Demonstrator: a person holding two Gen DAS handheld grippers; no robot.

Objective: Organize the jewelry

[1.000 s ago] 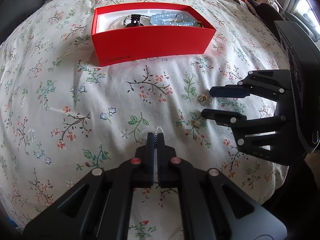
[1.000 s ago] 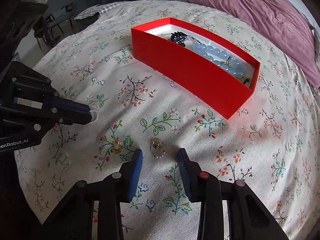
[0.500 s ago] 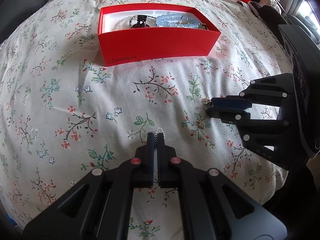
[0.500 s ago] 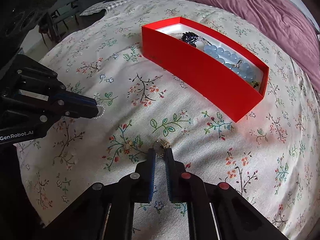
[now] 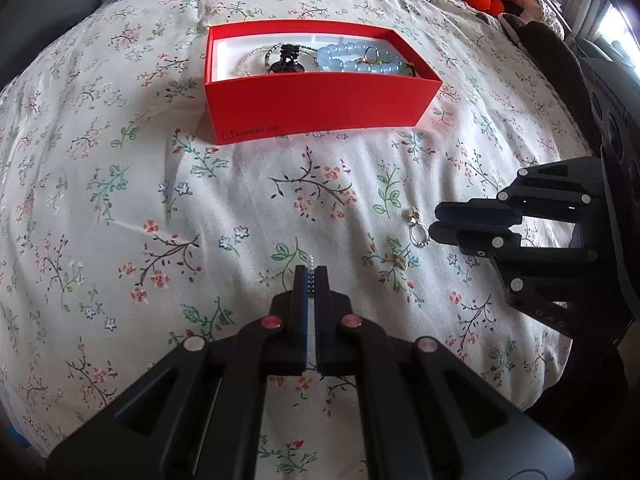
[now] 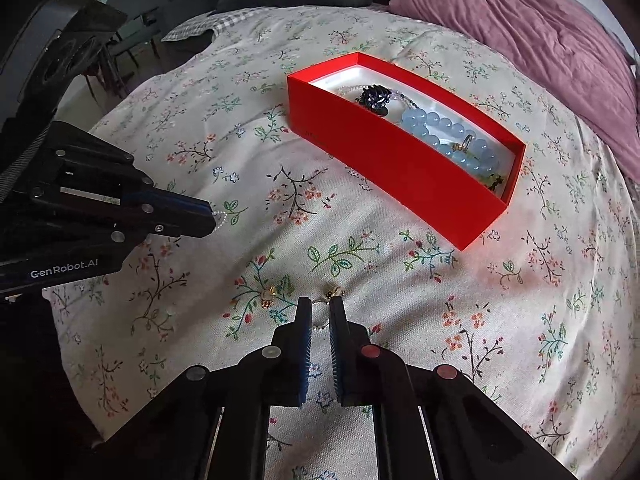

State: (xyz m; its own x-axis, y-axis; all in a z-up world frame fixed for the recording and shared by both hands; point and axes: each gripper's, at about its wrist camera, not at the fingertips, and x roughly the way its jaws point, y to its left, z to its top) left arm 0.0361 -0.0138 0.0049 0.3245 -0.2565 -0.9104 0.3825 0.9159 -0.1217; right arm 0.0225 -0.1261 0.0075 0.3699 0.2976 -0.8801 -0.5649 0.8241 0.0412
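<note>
- Closed since a second ago, the right gripper (image 6: 320, 312) clamps a small beaded ring with gold charm (image 5: 418, 232) on the floral bedspread (image 5: 120, 200).
- Left gripper (image 5: 311, 274): clamped on one pearl-bead loop (image 5: 311, 260).
- One gold earring (image 6: 268, 294) beside; one red cardboard box (image 5: 316, 108) beyond.

Red box (image 5: 320, 108) holds blue beads (image 5: 352, 60); a ring (image 5: 418, 236), seemingly pearl-beaded, lies nearby.

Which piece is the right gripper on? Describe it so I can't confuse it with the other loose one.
Start at the red box on the floral bedspread, then come toward the right gripper. Between its closed tips sits a thin ring with a small gold charm. The neighbour, just left of the tips, is a small gold piece lying free.
</note>
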